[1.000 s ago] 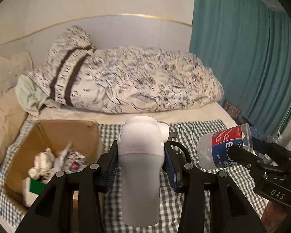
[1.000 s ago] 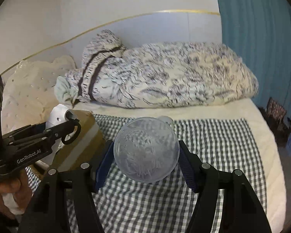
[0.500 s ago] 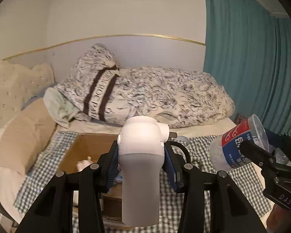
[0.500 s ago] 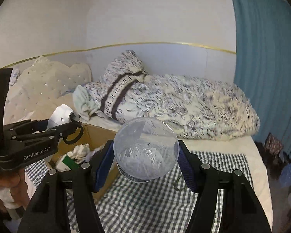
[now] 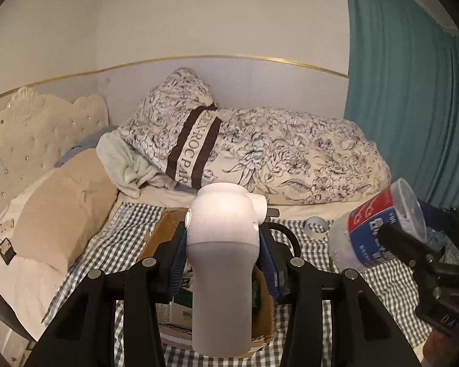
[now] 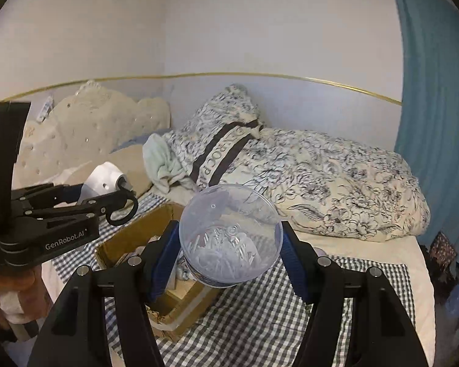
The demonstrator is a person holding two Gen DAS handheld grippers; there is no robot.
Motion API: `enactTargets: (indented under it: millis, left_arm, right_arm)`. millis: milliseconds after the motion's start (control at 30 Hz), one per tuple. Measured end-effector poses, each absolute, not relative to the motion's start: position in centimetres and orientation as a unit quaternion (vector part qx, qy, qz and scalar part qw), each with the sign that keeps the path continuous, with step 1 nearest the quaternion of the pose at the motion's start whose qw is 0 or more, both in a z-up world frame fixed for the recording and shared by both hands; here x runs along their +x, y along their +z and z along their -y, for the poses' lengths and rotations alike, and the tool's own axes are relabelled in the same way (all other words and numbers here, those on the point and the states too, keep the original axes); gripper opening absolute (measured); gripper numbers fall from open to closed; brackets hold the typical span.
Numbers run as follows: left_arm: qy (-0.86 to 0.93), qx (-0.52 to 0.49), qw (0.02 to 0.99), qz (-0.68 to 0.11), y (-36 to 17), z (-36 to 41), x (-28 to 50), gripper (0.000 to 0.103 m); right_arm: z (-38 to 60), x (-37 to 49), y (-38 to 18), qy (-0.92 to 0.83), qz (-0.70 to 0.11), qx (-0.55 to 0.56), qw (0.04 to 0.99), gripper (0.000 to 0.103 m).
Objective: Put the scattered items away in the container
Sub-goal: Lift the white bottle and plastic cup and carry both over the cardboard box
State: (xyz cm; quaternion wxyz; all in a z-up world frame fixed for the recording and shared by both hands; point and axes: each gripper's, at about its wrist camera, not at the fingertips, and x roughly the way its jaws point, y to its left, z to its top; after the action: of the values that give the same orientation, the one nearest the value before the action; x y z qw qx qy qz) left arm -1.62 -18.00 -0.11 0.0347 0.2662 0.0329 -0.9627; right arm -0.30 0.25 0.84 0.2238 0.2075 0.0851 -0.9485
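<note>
My left gripper (image 5: 222,263) is shut on a white and grey handheld device (image 5: 222,275), held upright above the cardboard box (image 5: 159,238) on the checked blanket. In the right wrist view the same device (image 6: 102,180) shows at the left in that gripper. My right gripper (image 6: 231,250) is shut on a clear plastic jar (image 6: 231,235) with a red and blue label, its round end facing the camera. The jar (image 5: 379,235) also shows at the right of the left wrist view. The box (image 6: 131,238) holds several items, mostly hidden behind the grippers.
A roll of tape (image 5: 316,227) lies on the checked blanket (image 6: 260,321) beyond the box. A floral duvet (image 5: 290,153) and pillow are piled at the back. A beige cushion (image 5: 61,208) lies left, a teal curtain (image 5: 407,107) hangs right. A hand (image 6: 12,290) holds the left gripper.
Both grippers rose and drew back from the bed with their loads still held. The box now sits lower and more hidden in both views; more wall and headboard show.
</note>
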Motion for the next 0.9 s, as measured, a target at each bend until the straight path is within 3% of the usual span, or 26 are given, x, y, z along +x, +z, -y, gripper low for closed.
enactTargets:
  millis: [900]
  left_arm:
    - [-0.914,0.397,0.057,-0.062,-13.1,24.8,-10.9,0.045]
  right_arm:
    - [9.6,-12.5,-10.6,-0.899,-0.124,0.321,0.271,0.064]
